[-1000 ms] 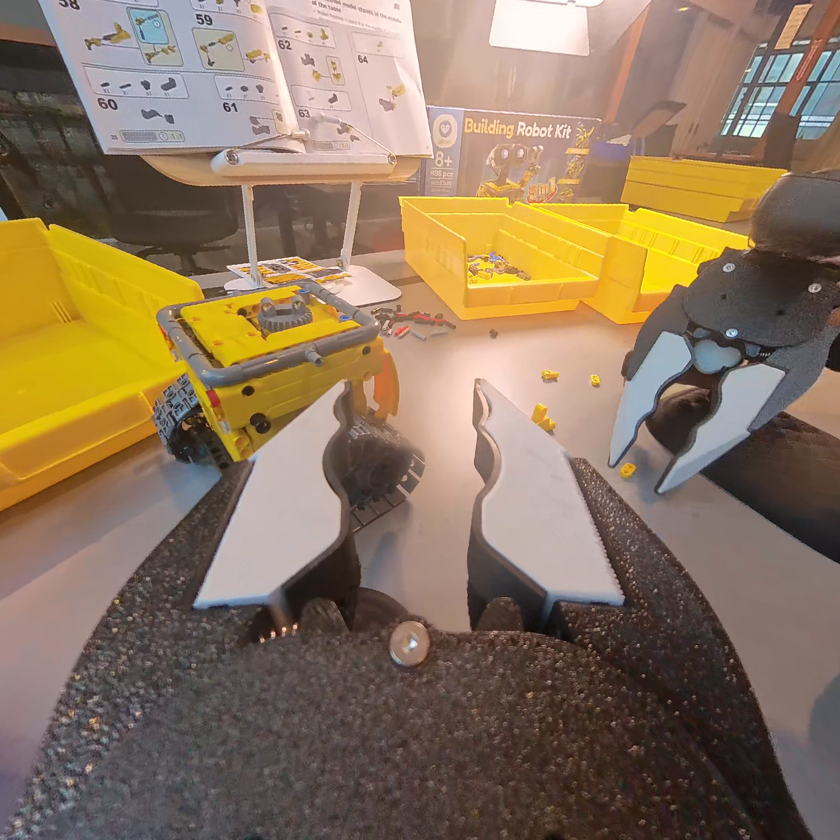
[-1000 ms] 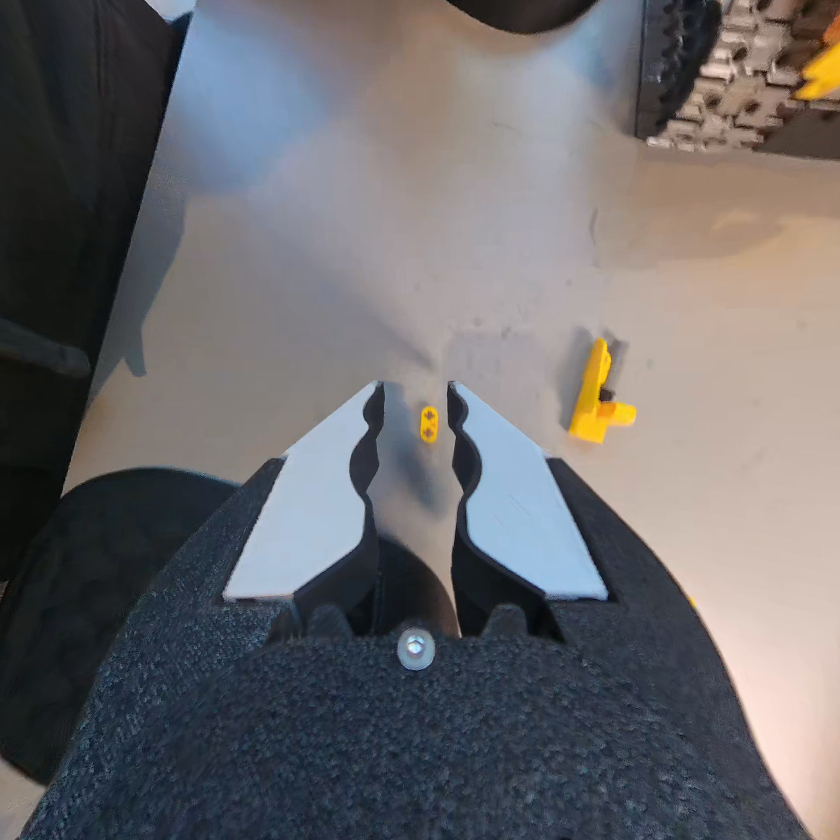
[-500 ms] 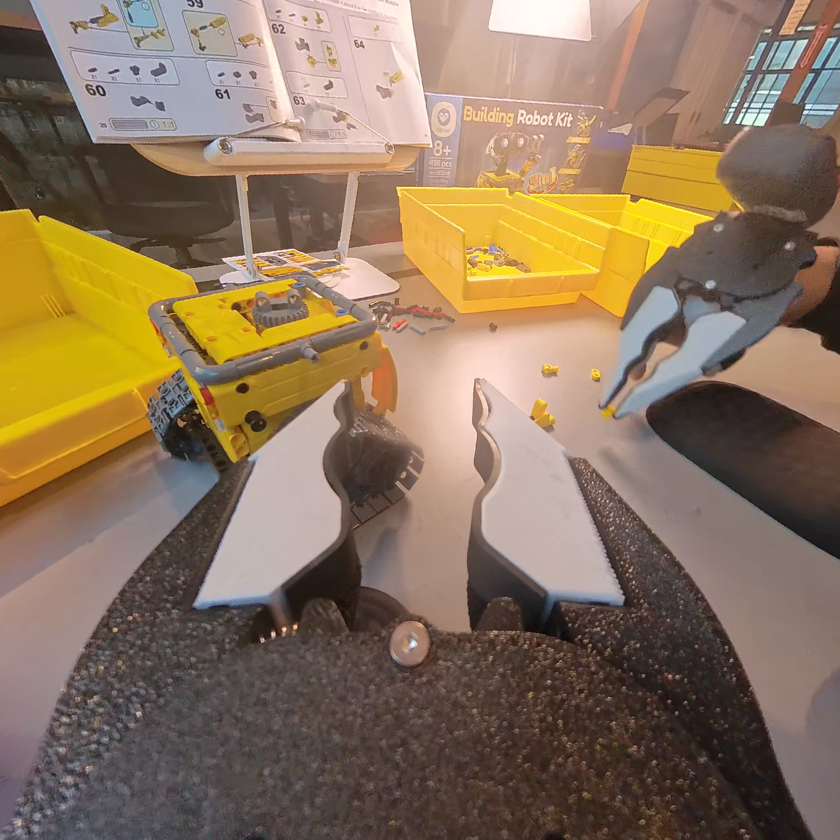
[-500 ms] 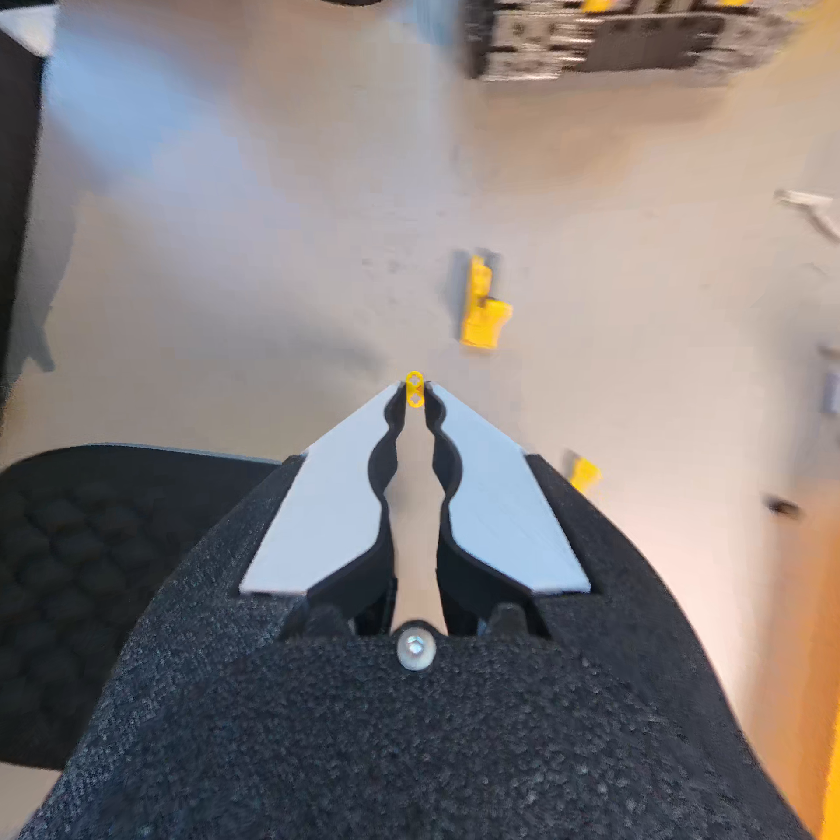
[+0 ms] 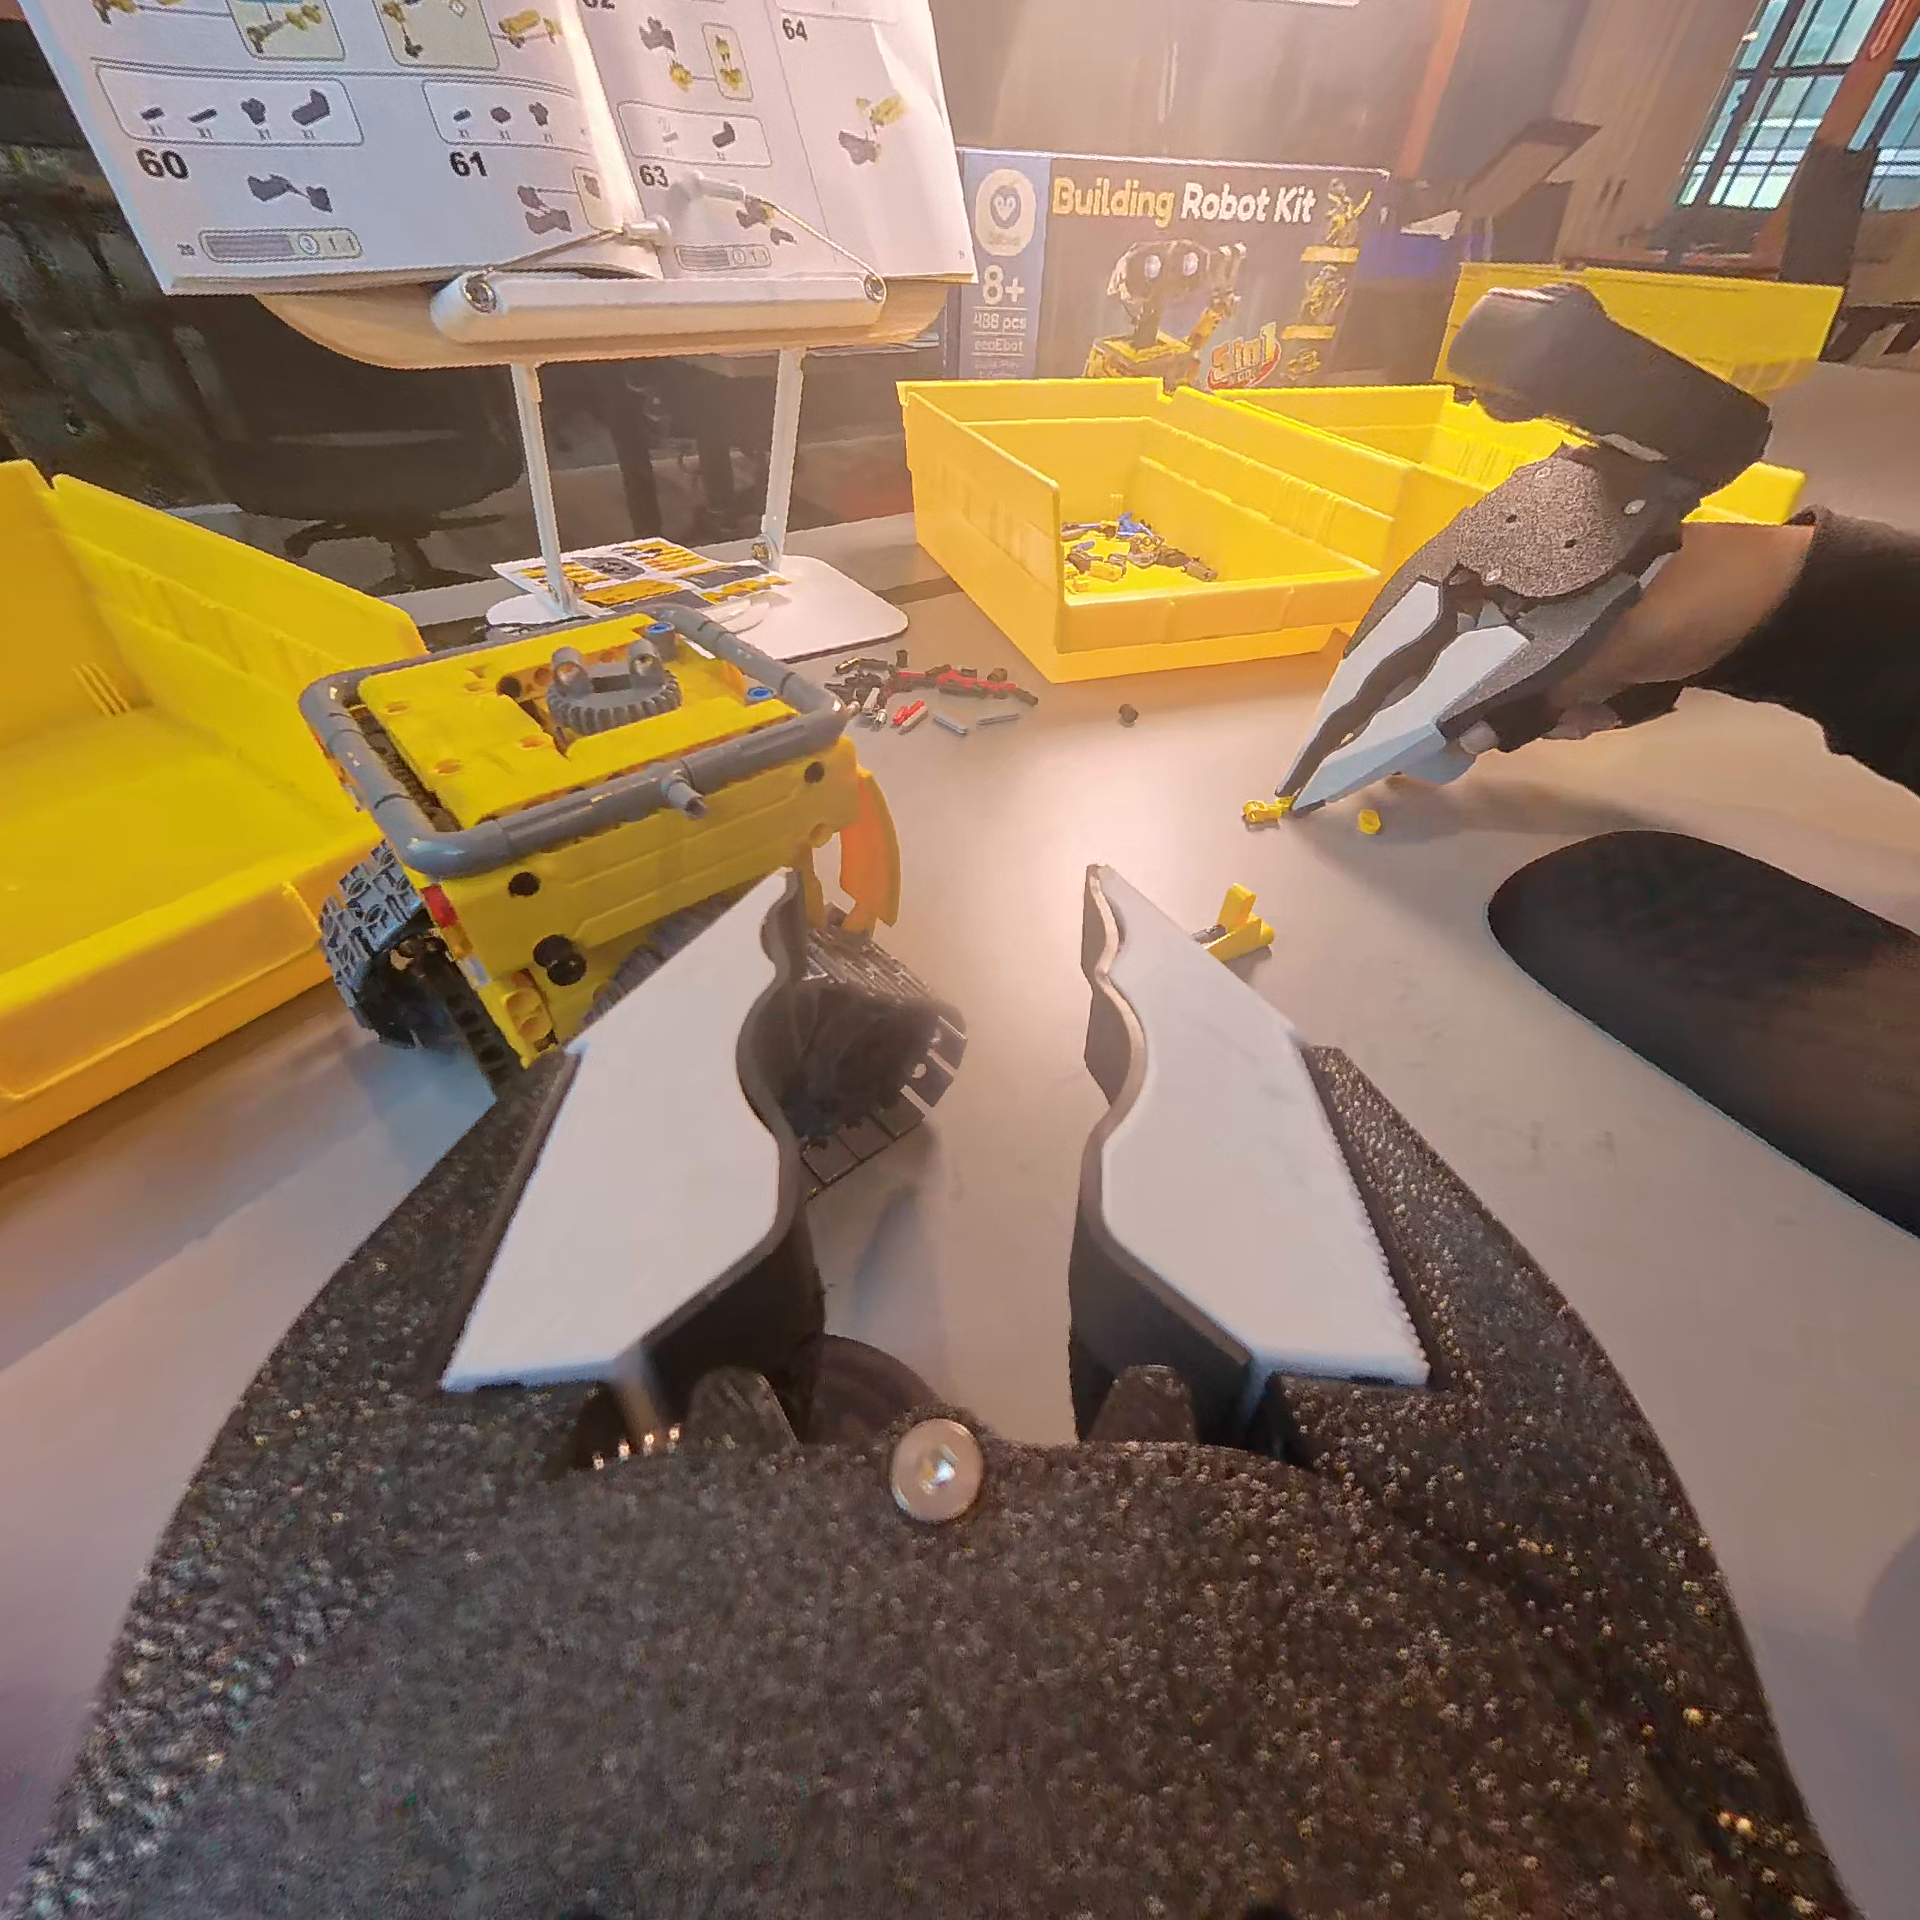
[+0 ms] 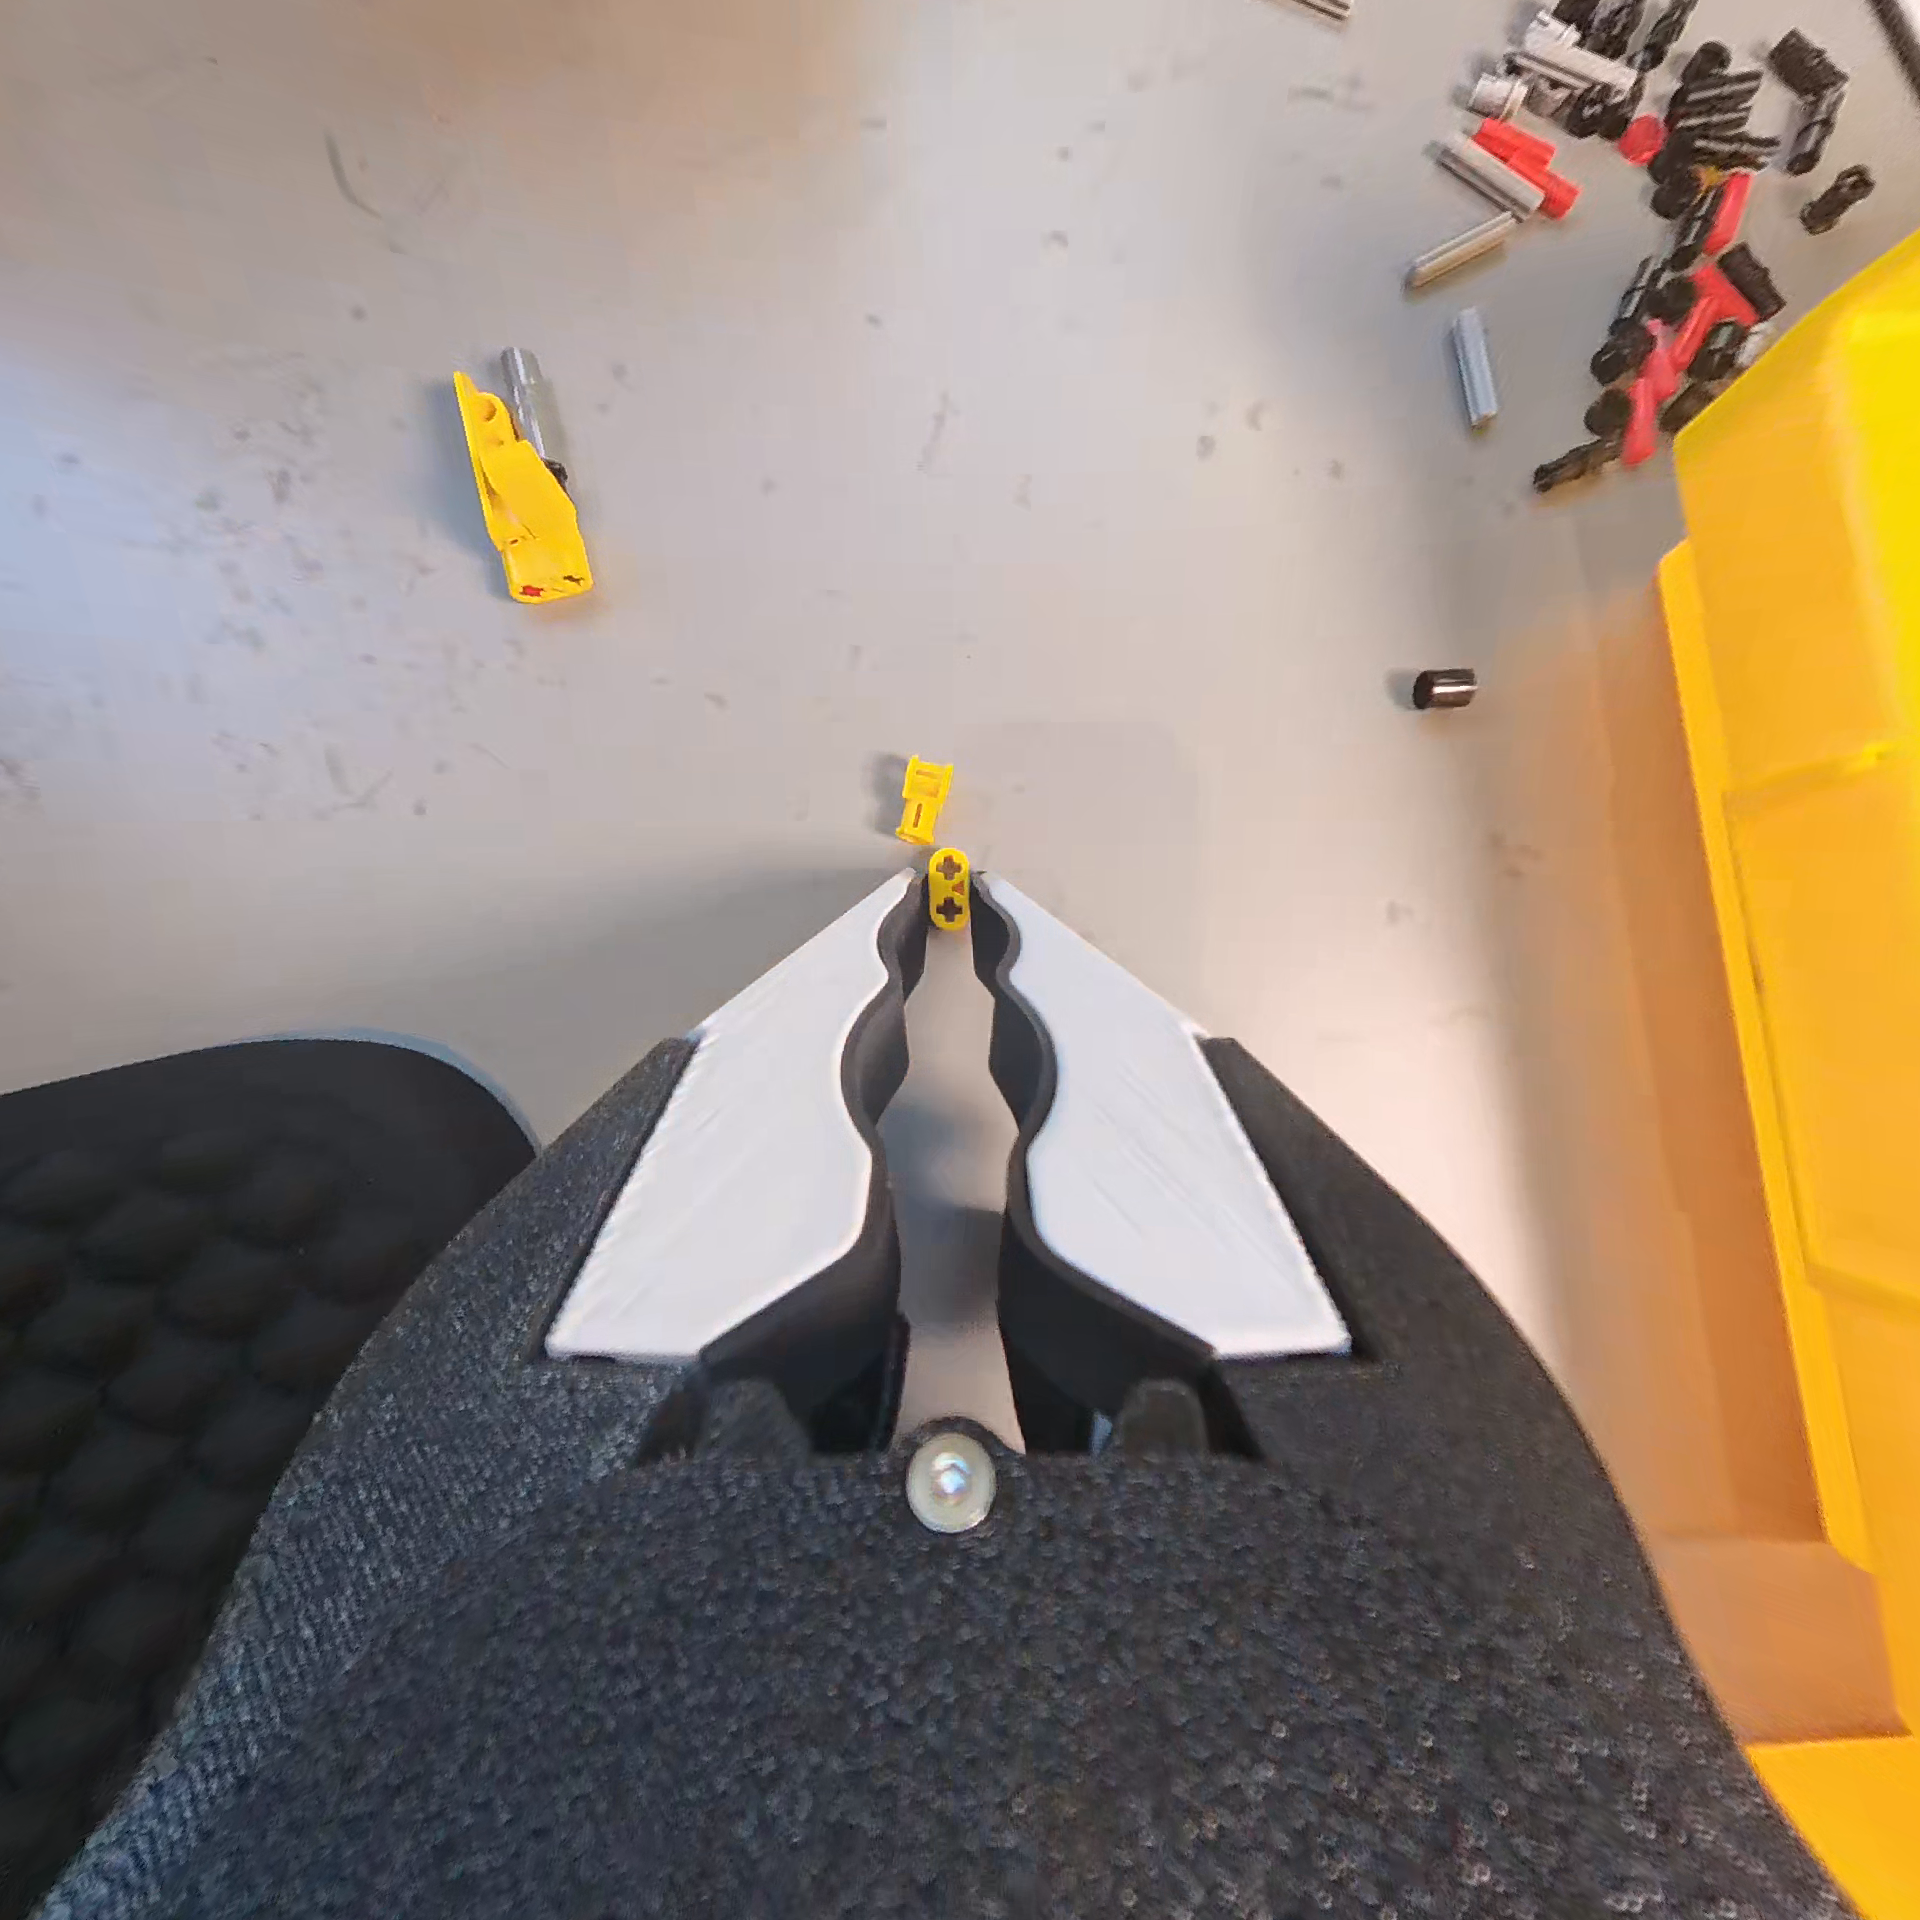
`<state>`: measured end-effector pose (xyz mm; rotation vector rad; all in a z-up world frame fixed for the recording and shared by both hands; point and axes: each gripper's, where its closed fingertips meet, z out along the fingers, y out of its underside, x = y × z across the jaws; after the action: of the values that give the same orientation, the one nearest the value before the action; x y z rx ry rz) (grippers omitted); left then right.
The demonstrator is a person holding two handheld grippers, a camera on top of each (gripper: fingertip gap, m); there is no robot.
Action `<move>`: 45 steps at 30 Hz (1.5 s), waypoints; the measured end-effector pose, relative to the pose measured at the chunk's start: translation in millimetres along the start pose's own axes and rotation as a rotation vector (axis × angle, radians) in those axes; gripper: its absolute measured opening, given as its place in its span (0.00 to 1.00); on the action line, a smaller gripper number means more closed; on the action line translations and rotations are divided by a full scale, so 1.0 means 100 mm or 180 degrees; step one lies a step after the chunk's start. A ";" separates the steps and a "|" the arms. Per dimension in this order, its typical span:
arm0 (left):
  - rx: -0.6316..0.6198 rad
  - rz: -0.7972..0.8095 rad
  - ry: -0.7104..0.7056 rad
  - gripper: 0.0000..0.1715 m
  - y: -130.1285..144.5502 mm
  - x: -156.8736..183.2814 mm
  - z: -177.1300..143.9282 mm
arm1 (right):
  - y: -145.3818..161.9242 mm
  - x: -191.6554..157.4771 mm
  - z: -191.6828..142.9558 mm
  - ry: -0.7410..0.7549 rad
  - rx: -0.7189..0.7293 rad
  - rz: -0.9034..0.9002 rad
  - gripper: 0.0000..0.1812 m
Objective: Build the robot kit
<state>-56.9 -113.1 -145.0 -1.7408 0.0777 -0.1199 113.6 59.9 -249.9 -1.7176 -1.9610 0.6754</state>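
My right gripper (image 6: 948, 883) is shut on a small yellow two-hole connector (image 6: 948, 885), pinched at the fingertips just above the grey table. A tiny yellow pin piece (image 6: 924, 798) lies right beyond it. In the left wrist view the right gripper (image 5: 1299, 800) points down at that pin piece (image 5: 1262, 811). My left gripper (image 5: 940, 894) is open and empty, its left finger beside the black track (image 5: 873, 1049) of a yellow brick vehicle (image 5: 592, 810). A larger yellow piece (image 6: 520, 499) lies to the left; it also shows in the left wrist view (image 5: 1236, 925).
Yellow bins stand at the left (image 5: 135, 790) and back right (image 5: 1143, 520), (image 6: 1808, 935). A booklet on a stand (image 5: 582, 156) and a kit box (image 5: 1164, 270) are behind. Loose black, red and grey pins (image 6: 1662, 239) lie scattered. A black pad (image 5: 1725, 997) lies at the right. There is about 25 cm between the tips of the two grippers. The black track (image 5: 873, 1049) sits 6 cm or so from the ends of my left fingers. The left gripper is farther from the larger yellow piece (image 6: 520, 499), some 15 cm, than the right, some 10 cm.
My right gripper closed on the yellow two-hole connector, lifted it and moved away toward the pin piece and the bin. My left gripper stayed open beside the vehicle.
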 end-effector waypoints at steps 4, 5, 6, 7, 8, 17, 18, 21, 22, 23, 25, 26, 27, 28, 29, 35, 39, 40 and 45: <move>-0.0034 0.0026 0.0006 0.30 0.01 0.01 0.01 | 0.00 0.02 0.00 0.0000 -0.0020 -0.0008 0.06; -0.0027 0.0029 0.0000 0.30 0.01 0.01 0.01 | 0.00 0.02 -0.01 0.0004 -0.0030 -0.0019 0.07; -0.0015 0.0030 -0.0007 0.30 0.01 0.01 0.01 | -0.01 0.03 -0.03 0.0013 -0.0014 -0.0033 0.08; -0.0002 0.0024 -0.0011 0.30 0.00 0.00 0.00 | -0.05 0.03 -0.06 0.0028 0.0033 -0.0042 0.08; 0.0010 0.0014 -0.0011 0.30 0.00 0.00 0.00 | -0.09 0.03 -0.11 0.0040 0.0100 -0.0046 0.09; 0.0006 -0.0058 0.0034 0.31 0.00 -0.01 0.00 | -0.27 -0.06 -0.43 0.0284 0.0816 0.0035 0.30; 0.0021 -0.0060 0.0033 0.31 -0.01 -0.01 0.00 | -0.29 -0.07 -0.48 0.0364 0.0940 0.0044 0.32; 0.0054 -0.0077 0.0025 0.31 -0.02 -0.02 -0.02 | -0.39 -0.10 -0.75 0.0654 0.1414 0.0069 0.33; 0.0054 -0.0083 0.0026 0.31 -0.03 -0.02 -0.02 | -0.43 -0.13 -0.85 0.0712 0.1582 0.0113 0.32; 0.0052 -0.0085 0.0026 0.31 -0.02 -0.02 -0.02 | -0.45 -0.15 -0.95 0.0771 0.1716 0.0174 0.31; 0.0044 -0.0080 0.0027 0.31 -0.03 -0.02 -0.01 | -0.46 -0.18 -1.13 0.0925 0.1931 0.0263 0.30; 0.0042 -0.0071 0.0034 0.31 -0.03 -0.01 -0.01 | -0.46 -0.18 -1.21 0.1013 0.2009 0.0289 0.30; 0.0060 -0.0064 0.0050 0.32 -0.05 0.00 0.00 | -0.46 -0.17 -1.29 0.1127 0.2068 0.0304 0.30; 0.0098 -0.0067 0.0075 0.32 -0.08 0.01 0.00 | -0.45 -0.15 -1.37 0.1251 0.2099 0.0312 0.30; 0.0136 -0.0076 0.0112 0.32 -0.11 0.03 0.01 | -0.43 -0.11 -1.45 0.1377 0.2108 0.0323 0.30; 0.0205 -0.0070 0.0205 0.35 -0.16 0.03 0.12 | -0.29 0.38 -1.98 0.2108 0.1909 0.0504 0.31; 0.0237 -0.0117 0.0182 0.35 -0.16 0.00 0.11 | -0.10 0.85 -2.34 0.2489 0.1717 0.0709 0.30; 0.0255 -0.0133 0.0175 0.35 -0.17 -0.01 0.10 | -0.04 0.98 -2.42 0.2575 0.1668 0.0774 0.29; 0.0245 -0.0144 0.0172 0.35 -0.15 -0.01 0.10 | 0.27 1.59 -2.63 0.2713 0.1535 0.1168 0.00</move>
<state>-56.8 -100.4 -132.0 -1.6631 0.0725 -0.2007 277.8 238.8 -59.3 -1.6617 -0.8393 0.3765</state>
